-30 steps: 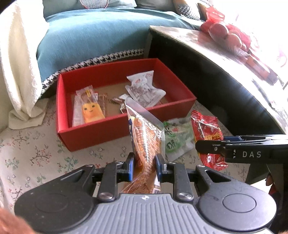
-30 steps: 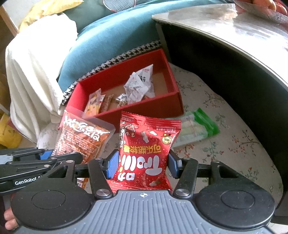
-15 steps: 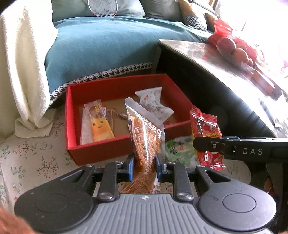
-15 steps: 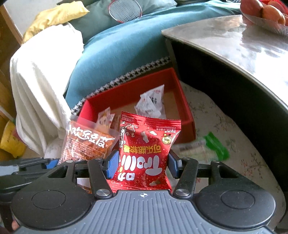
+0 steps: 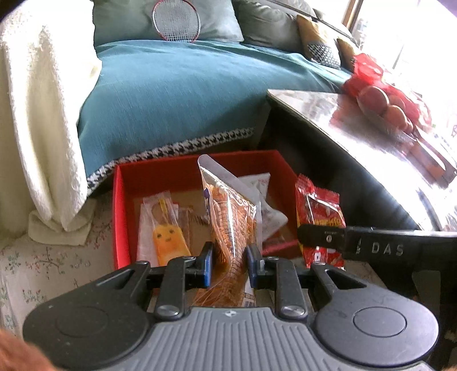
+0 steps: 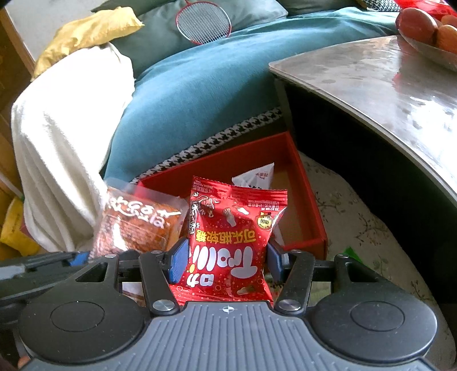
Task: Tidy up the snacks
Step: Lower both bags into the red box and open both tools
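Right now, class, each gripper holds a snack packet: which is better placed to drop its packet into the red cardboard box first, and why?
Probably the left gripper: its clear orange packet already overlaps the red cardboard box, while the right gripper holds its red foil packet beside it, nearer the box's end.

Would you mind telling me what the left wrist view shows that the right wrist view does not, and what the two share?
Only the left wrist view shows the yellow smiling-face snack lying in the box, and the left gripper shut on the orange snack bag.

Only the right wrist view shows the yellow cushion, a green packet on the floral cloth, and the right gripper shut on the red candy bag.

Both show the red box, both held bags, the racket and teal sofa cover.
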`<state>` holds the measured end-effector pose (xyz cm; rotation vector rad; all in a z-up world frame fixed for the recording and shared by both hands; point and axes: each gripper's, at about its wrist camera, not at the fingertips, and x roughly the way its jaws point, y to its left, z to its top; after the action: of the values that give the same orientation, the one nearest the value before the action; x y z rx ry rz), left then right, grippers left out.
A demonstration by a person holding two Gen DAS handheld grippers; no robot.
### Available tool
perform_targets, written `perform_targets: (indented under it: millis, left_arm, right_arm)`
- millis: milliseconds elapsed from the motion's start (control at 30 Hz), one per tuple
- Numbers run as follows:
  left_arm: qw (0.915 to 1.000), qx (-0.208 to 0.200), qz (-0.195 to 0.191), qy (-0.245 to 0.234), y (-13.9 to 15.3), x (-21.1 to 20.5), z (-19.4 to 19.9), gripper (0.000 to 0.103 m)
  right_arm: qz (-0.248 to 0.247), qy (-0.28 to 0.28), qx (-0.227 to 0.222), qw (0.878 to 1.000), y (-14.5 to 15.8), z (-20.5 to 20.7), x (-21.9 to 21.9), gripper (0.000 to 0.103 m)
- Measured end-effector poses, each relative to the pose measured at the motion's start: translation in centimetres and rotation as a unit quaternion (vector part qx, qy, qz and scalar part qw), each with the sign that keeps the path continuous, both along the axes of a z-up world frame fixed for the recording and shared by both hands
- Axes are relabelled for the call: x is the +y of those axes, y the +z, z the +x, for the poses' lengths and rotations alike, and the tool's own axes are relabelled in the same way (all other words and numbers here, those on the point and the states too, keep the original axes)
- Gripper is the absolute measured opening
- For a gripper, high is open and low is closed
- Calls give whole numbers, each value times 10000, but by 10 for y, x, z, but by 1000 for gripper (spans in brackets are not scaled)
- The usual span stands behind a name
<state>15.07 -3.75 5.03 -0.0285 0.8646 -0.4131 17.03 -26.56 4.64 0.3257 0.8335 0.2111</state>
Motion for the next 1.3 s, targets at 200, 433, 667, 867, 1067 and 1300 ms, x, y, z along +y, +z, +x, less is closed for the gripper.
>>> perform_targets:
  millis: [200,433,667,867,1067,1300]
  left_arm:
    - [9998,-15,15,209,-1,3,21,18]
    - [9992,40,112,381,-10,6,42,18]
    - [9987,68,167,478,-16,6,62,18]
    - [9980,164,208,567,-27,8,74,19]
    - [9970,174,262,713,-34,12,84,19]
    - [9956,242,435,790,-45,14,90,20]
  right_arm:
    - [-85,-26,63,9999,-3,22,4,63]
    - [-173,-43,129,9998,-8,48,8,63]
    - [-275,-59,281,9992,-22,70,13,63]
    - [-370,-44,354,9987,-29,82,16,63]
    - [-557,19,421,9976,-39,91,23,64]
    - [-680,117,416,9967,-42,90,27,76]
